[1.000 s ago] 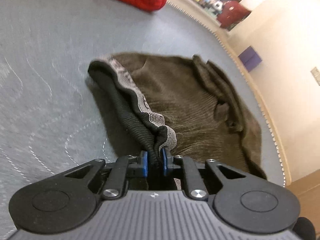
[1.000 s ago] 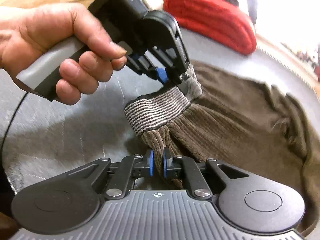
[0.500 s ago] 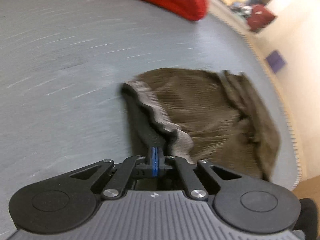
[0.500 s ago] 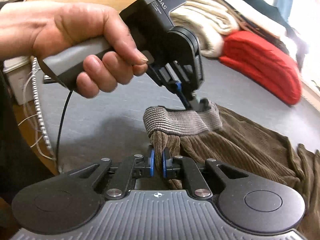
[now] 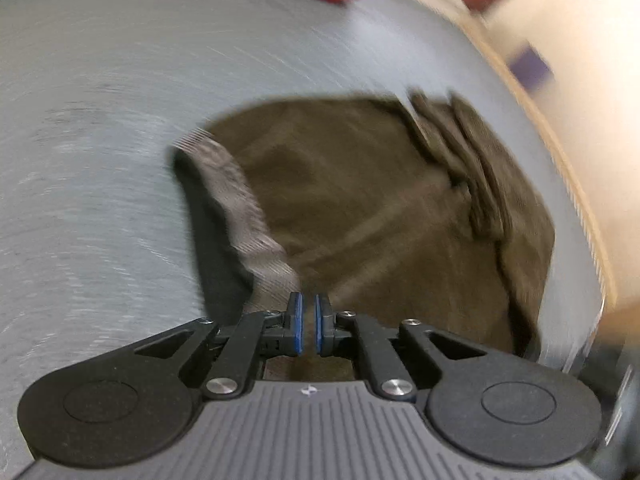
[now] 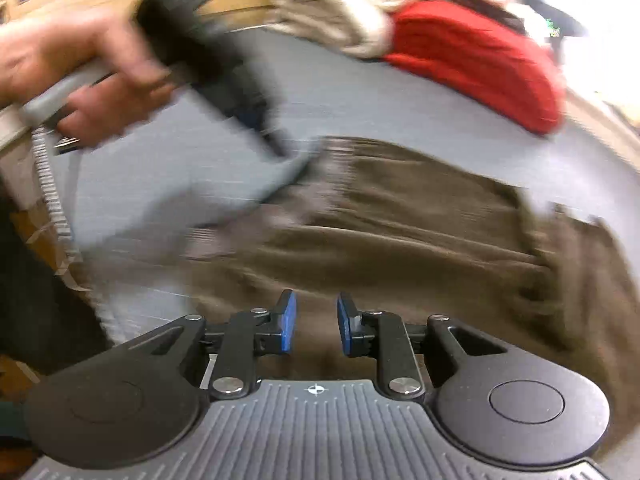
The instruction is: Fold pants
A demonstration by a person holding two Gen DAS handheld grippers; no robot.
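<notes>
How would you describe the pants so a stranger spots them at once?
Start at the grey quilted surface. The pants lie flat in its middle, before both grippers. Unlike the red folded cloth and the cream pile behind, they are brown corduroy with a grey ribbed waistband.

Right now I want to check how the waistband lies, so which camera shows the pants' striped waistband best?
The left wrist view: the grey striped waistband runs in full along the brown pants, from the far corner to the left gripper. The right wrist view shows it only as a motion-blurred smear.
</notes>
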